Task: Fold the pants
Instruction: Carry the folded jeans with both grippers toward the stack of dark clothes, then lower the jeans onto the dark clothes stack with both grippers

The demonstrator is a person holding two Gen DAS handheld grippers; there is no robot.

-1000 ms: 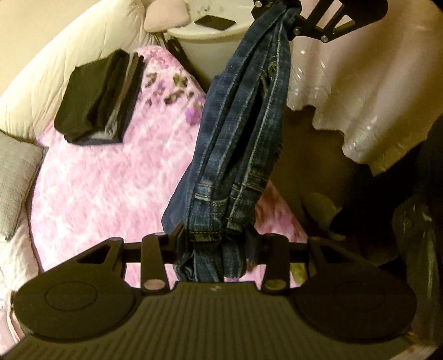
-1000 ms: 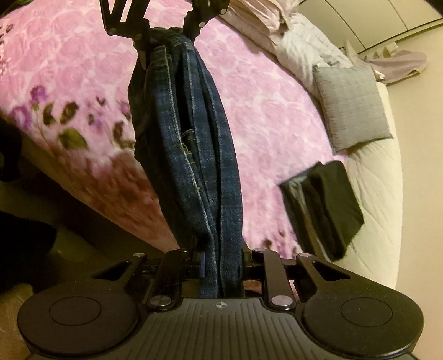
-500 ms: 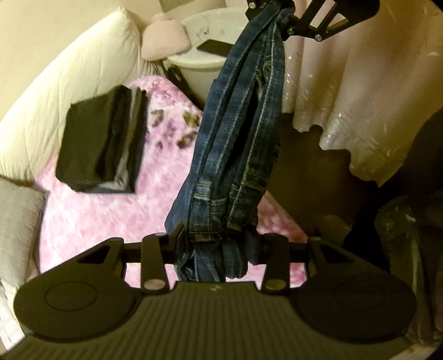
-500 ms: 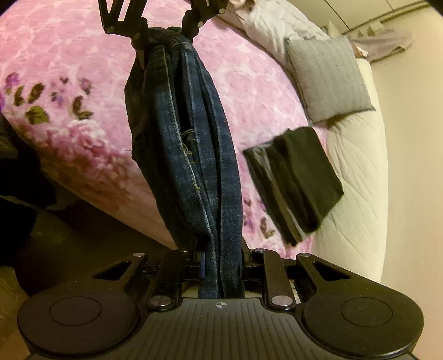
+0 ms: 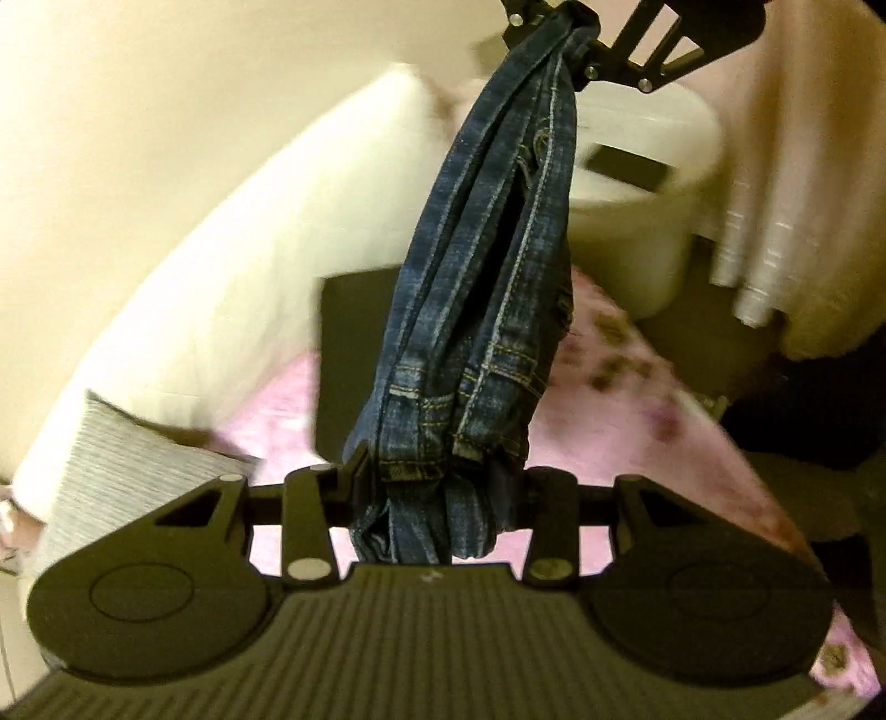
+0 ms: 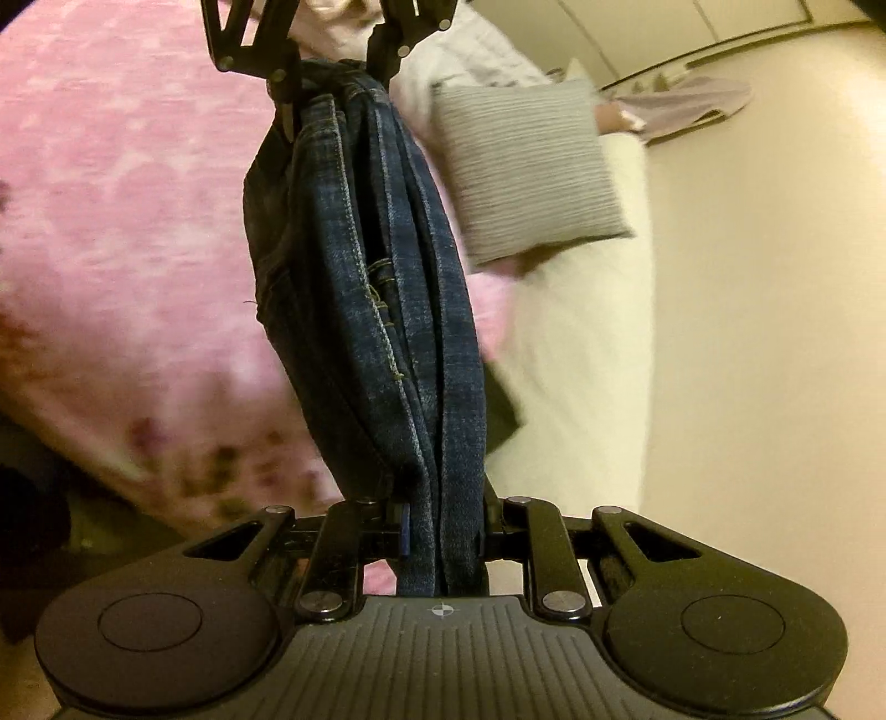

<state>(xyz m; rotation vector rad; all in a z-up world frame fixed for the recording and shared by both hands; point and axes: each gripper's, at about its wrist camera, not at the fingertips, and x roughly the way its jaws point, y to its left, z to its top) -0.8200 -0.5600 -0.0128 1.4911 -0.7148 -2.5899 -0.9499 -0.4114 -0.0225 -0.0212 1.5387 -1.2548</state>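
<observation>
Folded blue jeans (image 5: pixel 487 310) hang stretched in the air between both grippers, above the pink floral bedspread (image 5: pixel 620 399). My left gripper (image 5: pixel 437 487) is shut on the bunched waistband end; the right gripper (image 5: pixel 570 39) shows at the top of that view, clamped on the other end. In the right wrist view the jeans (image 6: pixel 376 310) run from my right gripper (image 6: pixel 443 537), shut on the cloth, up to the left gripper (image 6: pixel 332 66). A folded black garment (image 5: pixel 354 343) lies on the bed behind the jeans, partly hidden by them.
A grey striped cushion (image 6: pixel 526 166) and a white quilted bolster (image 5: pixel 232 266) line the bed's edge. A white round side table (image 5: pixel 642 183) carries a dark flat object. A pale curtain (image 5: pixel 792 166) hangs at the right. The bed's edge drops to a dark floor.
Both grippers have swung with the jeans toward the head of the bed: the black garment now lies directly behind the jeans, and the cushion and wall fill more of the views.
</observation>
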